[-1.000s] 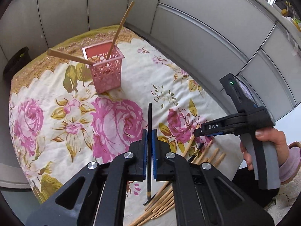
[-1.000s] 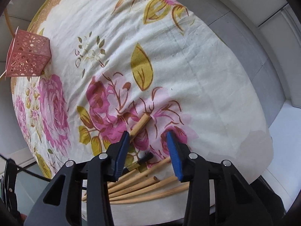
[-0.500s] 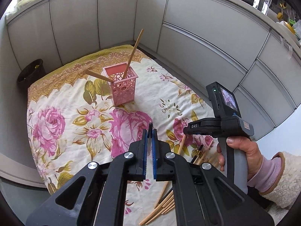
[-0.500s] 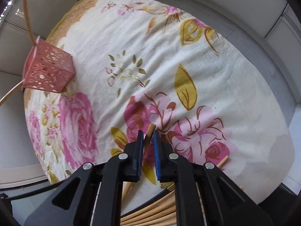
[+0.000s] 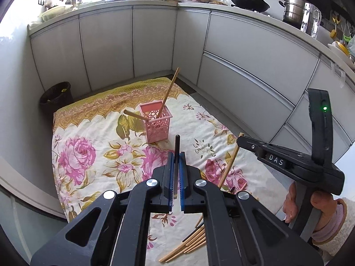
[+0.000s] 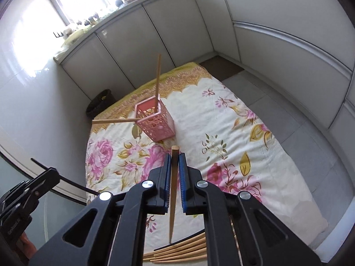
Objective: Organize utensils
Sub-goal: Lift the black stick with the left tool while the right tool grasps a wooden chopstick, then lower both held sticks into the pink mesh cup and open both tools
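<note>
Left gripper (image 5: 176,155) clamped on a dark chopstick (image 5: 176,153), thin, black-brown, rounded top end sticking up past the blue pads (image 5: 170,173), lower end visible between the jaws. Held upright, above the floral cloth (image 5: 88,137). Ahead of it on the cloth: pink perforated holder (image 5: 156,125), square, upright, with two wooden chopsticks in it, one leaning up-right (image 5: 169,90), one lying low out to the left (image 5: 135,115). Loose wooden chopsticks (image 5: 188,243) piled on the cloth near edge, below the gripper.

Right gripper (image 6: 175,155) squeezed tight on a light wooden chopstick (image 6: 173,186), thick blunt end up, tapering to a point hanging down just above the pile (image 6: 177,252). In the left view the same stick (image 5: 230,164) hangs slanted from the right gripper's tip (image 5: 241,139). Holder (image 6: 155,122) sits ahead, mid-cloth; black bin (image 6: 99,102) beyond the cloth's far corner.

Vs half a second ago: both grippers higher, cloth and holder look smaller, counter tops now in view. Right one was closed on its stick low by the cloth; now the stick is lifted clear of the pile. A full second ago the right jaws were open over the pile. Left grip unchanged, same dark stick.
</note>
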